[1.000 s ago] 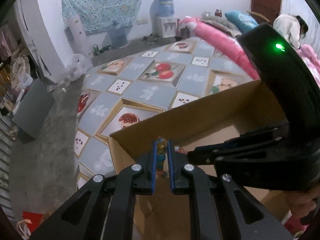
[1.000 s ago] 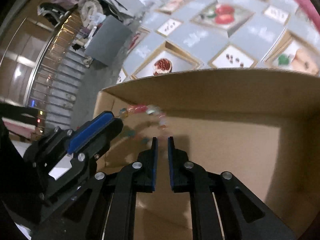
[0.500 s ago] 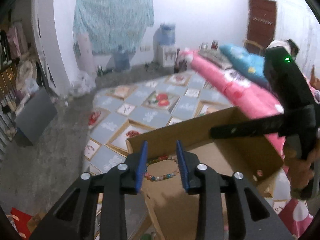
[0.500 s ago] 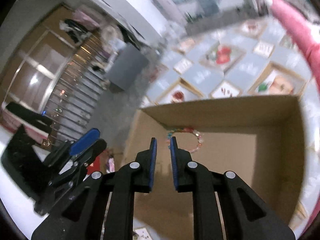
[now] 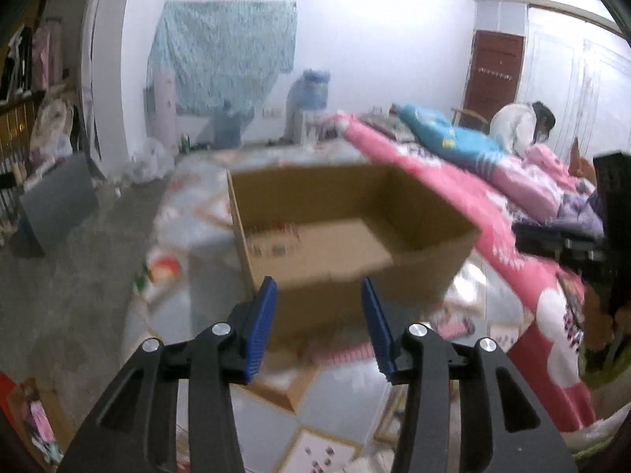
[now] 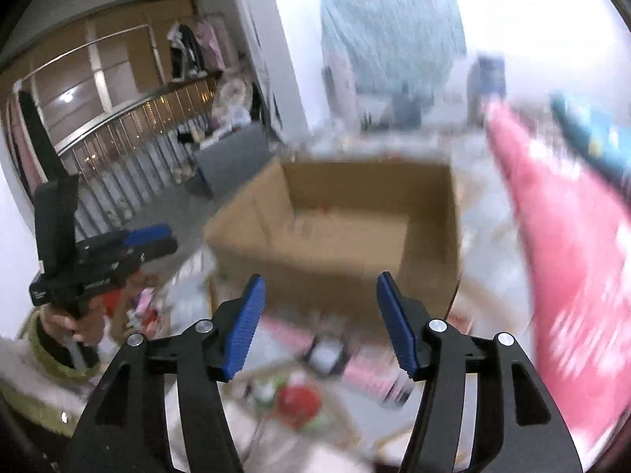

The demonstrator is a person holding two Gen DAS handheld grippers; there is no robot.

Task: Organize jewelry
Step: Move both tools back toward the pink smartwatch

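Step in hand: deposit judged complete; both tools are clear of the open brown cardboard box (image 5: 347,236).
Left gripper (image 5: 319,325): blue-padded jaws have just been opening; nothing between them.
Right gripper (image 6: 321,323): jaws have just been opening, wide apart, empty.
Jewelry: multicoloured bead bracelet (image 5: 274,240), blurred, lies on the box floor near its left wall.
Next move: locate the next piece on the patterned fruit-print cloth (image 5: 319,402); none is discernible through the blur.

light: bright, white wall glare | blur: heavy motion smear | edges: fisheye-warped, dark corners
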